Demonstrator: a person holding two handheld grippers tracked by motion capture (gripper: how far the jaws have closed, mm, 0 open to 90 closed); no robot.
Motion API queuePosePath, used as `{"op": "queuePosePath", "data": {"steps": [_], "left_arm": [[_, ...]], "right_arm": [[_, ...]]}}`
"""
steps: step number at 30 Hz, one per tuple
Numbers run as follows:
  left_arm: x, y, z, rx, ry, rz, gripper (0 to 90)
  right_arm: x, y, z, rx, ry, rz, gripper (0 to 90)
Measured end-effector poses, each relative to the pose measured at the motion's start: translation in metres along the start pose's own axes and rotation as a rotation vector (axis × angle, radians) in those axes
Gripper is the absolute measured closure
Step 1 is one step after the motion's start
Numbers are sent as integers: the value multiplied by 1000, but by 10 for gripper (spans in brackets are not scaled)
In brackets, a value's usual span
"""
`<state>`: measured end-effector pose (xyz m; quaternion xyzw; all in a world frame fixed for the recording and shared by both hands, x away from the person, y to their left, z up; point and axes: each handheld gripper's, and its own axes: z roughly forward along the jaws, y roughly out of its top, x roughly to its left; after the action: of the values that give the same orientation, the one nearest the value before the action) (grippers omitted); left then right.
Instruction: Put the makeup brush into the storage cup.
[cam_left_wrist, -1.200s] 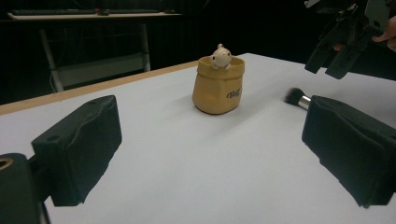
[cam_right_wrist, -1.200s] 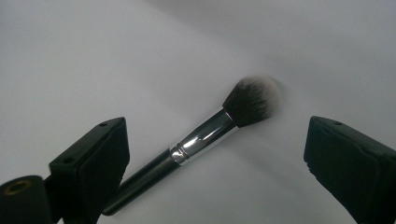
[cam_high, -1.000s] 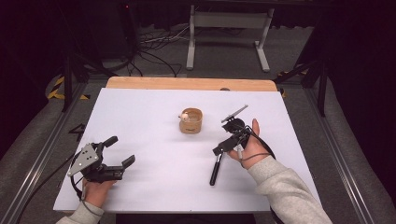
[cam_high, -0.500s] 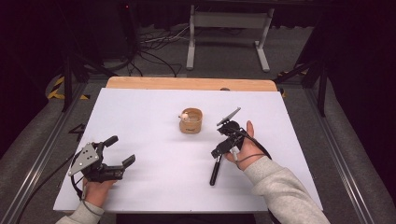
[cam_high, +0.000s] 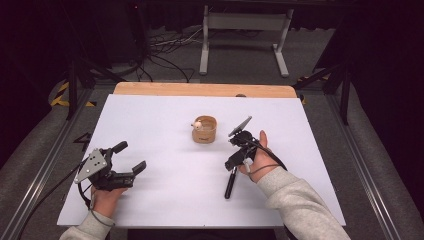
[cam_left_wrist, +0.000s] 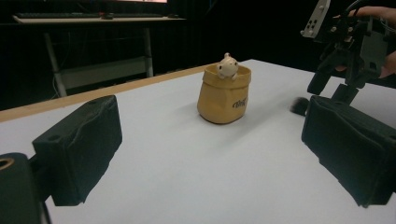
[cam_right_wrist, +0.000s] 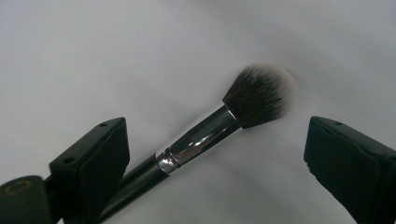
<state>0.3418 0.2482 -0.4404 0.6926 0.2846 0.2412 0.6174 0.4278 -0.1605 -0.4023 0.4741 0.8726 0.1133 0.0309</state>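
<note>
- Two grippers over a white table (cam_high: 165, 200); right gripper (cam_right_wrist: 217, 154) hangs above a makeup brush (cam_right_wrist: 205, 133) lying flat right of the tan pouch-shaped cup (cam_high: 204, 131).
- Its jaws, just now narrowing slightly, stand wide astride the ferrule, pads clear: the approach step.
- Next: lower, centre, close on the handle.
- Left gripper (cam_high: 127, 157) rests open, empty.

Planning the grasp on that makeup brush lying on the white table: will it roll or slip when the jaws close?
The makeup brush has a round, slim handle, so it probably rolls if nudged sideways. Its shiny metal ferrule looks smooth and likely slippery; the dark handle may grip better. The bristle head looks soft and would probably squash, not hold. The right hand-held gripper stands open around it.
</note>
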Motion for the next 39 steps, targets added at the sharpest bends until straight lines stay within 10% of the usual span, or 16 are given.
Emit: {"op": "queuePosePath", "data": {"steps": [39], "left_arm": [[-8,0,0,26,1,57,57]], "right_arm": [[0,8,21,107,-10,66,368]]}}
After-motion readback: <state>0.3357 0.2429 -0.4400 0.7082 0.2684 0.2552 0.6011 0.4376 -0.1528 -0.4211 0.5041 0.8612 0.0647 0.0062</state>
